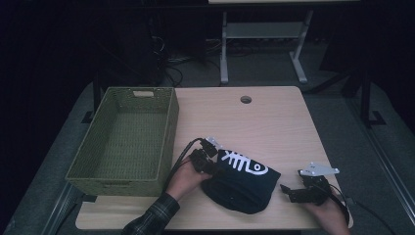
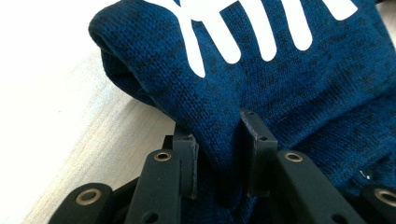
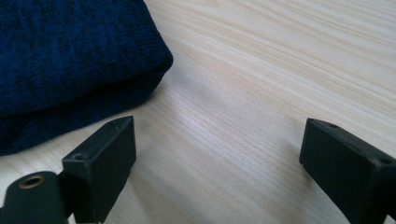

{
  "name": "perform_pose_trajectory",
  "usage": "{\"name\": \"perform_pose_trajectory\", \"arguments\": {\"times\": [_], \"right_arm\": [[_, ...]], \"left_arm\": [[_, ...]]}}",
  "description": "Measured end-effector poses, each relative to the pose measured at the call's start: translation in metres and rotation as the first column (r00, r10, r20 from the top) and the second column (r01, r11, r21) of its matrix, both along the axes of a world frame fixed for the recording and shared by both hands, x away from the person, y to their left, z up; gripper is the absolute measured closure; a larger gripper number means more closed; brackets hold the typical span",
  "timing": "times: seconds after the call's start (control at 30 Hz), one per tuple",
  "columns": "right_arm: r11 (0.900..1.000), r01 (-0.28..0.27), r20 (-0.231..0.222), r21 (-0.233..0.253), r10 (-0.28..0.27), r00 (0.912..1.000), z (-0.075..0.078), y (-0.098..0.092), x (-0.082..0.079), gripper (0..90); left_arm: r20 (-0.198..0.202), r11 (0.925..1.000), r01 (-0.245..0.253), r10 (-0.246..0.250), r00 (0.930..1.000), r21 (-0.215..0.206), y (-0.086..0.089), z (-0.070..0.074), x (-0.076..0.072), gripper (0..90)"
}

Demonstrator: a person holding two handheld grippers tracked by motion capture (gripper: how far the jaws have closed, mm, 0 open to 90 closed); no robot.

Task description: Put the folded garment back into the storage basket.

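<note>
Lying folded near the front edge of the tabletop, roughly midway between its left and right edges, a dark blue knitted garment with a white fish-skeleton print (image 1: 243, 178) rests in a soft bundle, the print facing up on its far half. In the left gripper view the knit (image 2: 280, 93) shows a rolled fold at its left edge, and a pinch of the cloth runs down between the two black jaws, so the left gripper (image 1: 211, 165) is clenched on the garment's left edge; its black cable loops back toward the basket side, and the hand behind it wears a plaid sleeve (image 1: 151, 218). The right gripper (image 1: 293, 192) sits just beside the garment's right edge, apart from it, low over the wood near the front right corner of the tabletop. In the right gripper view its jaws stand wide apart with bare wood between them, holding nothing, and the folded edge of the garment (image 3: 70, 60) lies to the upper left, just past the left jaw. A grey three-cornered plate tops this gripper. The light wooden table (image 1: 274, 122) carries, along its left edge, a rectangular olive-green woven basket (image 1: 169, 132) with a handle slot in its far wall. A round cable hole (image 1: 246, 99) is cut near the far edge of the tabletop.
</note>
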State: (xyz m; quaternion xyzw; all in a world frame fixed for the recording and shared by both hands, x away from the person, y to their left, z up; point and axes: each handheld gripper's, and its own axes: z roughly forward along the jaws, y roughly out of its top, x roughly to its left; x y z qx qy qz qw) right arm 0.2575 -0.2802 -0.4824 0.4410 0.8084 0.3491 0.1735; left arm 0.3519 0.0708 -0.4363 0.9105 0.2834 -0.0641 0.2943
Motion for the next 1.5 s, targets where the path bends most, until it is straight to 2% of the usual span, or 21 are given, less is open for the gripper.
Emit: {"name": "perform_pose_trajectory", "arguments": {"times": [0.3, 0.53, 0.83, 1.0, 1.5], "right_arm": [[1.000, 0.001, -0.004, 0.002, -0.001, 1.0000, 0.000, 0.000, 0.000, 10.4], [1.000, 0.001, -0.004, 0.002, -0.001, 1.0000, 0.000, 0.000, 0.000, 10.4], [1.000, 0.002, -0.003, 0.004, -0.002, 1.0000, 0.000, 0.000, 0.000, 10.4], [1.000, 0.002, -0.003, 0.005, -0.002, 1.0000, 0.000, 0.000, 0.000, 10.3], [1.000, 0.003, -0.003, 0.005, -0.003, 1.0000, 0.000, 0.000, 0.000, 10.4]], "left_arm": [[-0.015, 0.9990, -0.015, 0.015, 0.9998, -0.042, -0.003, 0.020, -0.003, 71.0], [-0.010, 0.9981, 0.016, -0.017, 0.9998, -0.060, -0.008, 0.046, -0.003, 71.0], [0.026, 0.9978, 0.040, -0.039, 0.9989, -0.052, -0.010, 0.087, -0.001, 71.2], [0.042, 0.9976, 0.052, -0.050, 0.9978, -0.045, -0.008, 0.105, 0.002, 71.3], [0.079, 0.9987, 0.035, -0.032, 0.9963, -0.036, 0.013, 0.148, 0.001, 71.4]]}}
